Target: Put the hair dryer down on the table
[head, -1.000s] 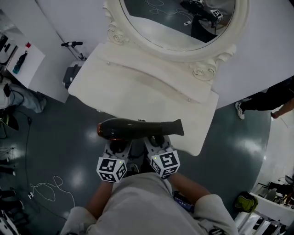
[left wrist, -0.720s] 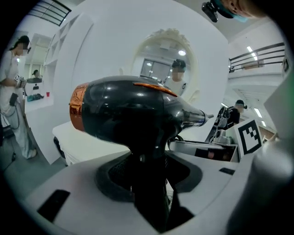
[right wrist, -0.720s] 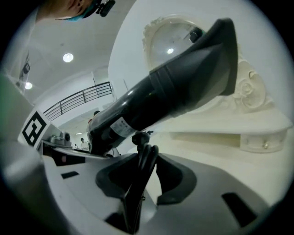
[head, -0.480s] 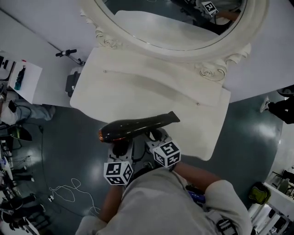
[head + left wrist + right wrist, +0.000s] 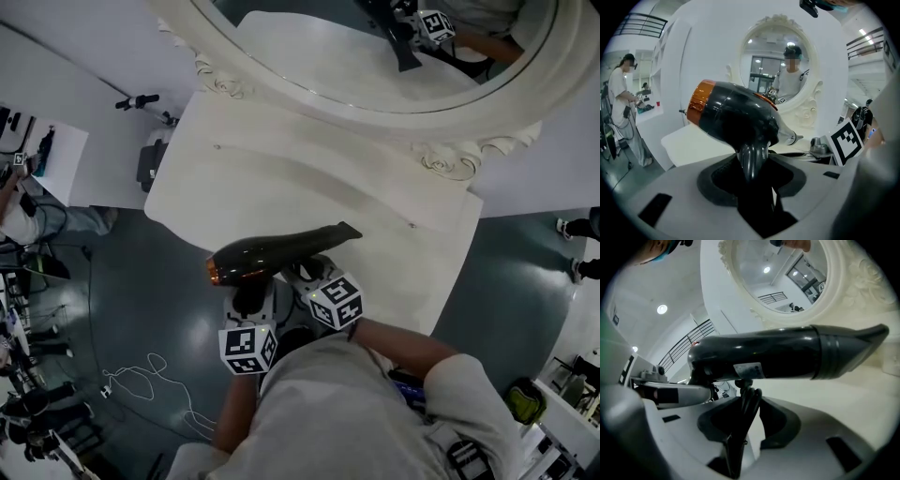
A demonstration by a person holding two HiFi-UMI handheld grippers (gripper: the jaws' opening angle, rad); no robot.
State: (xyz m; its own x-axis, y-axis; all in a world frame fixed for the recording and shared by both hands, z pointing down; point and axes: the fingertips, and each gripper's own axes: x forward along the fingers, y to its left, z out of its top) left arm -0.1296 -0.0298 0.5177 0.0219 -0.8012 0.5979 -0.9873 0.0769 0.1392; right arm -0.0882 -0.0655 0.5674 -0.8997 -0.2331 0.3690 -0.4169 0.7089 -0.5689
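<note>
White dressing table (image 5: 281, 178) with an ornate oval mirror (image 5: 375, 56) above it, standing on a dark grey floor (image 5: 131, 291); the tabletop is bare.

Item under task: hair dryer (image 5: 277, 253), black, with an orange rear ring. It is held in the air over the near edge of the table. The nozzle reaches in over the tabletop and the orange end hangs out over the floor. No view shows it touching the surface, so the placing is judged not yet done.

Grip, left gripper (image 5: 251, 298): jaws clamped on the dryer's handle (image 5: 751, 161), which carries the weight and keeps the barrel roughly level.

Grip, right gripper (image 5: 309, 274): jaws closed on a thin dark strand under the barrel, judged to be the cord (image 5: 745, 401) (it may be a hanging loop instead). Holding it probably keeps it from trailing under the body as the dryer goes down.

Count: one hair dryer, two grippers (each with one marker cube), one table, one mirror.

Risk noted: this close to the edge, the orange end could overhang once released.
</note>
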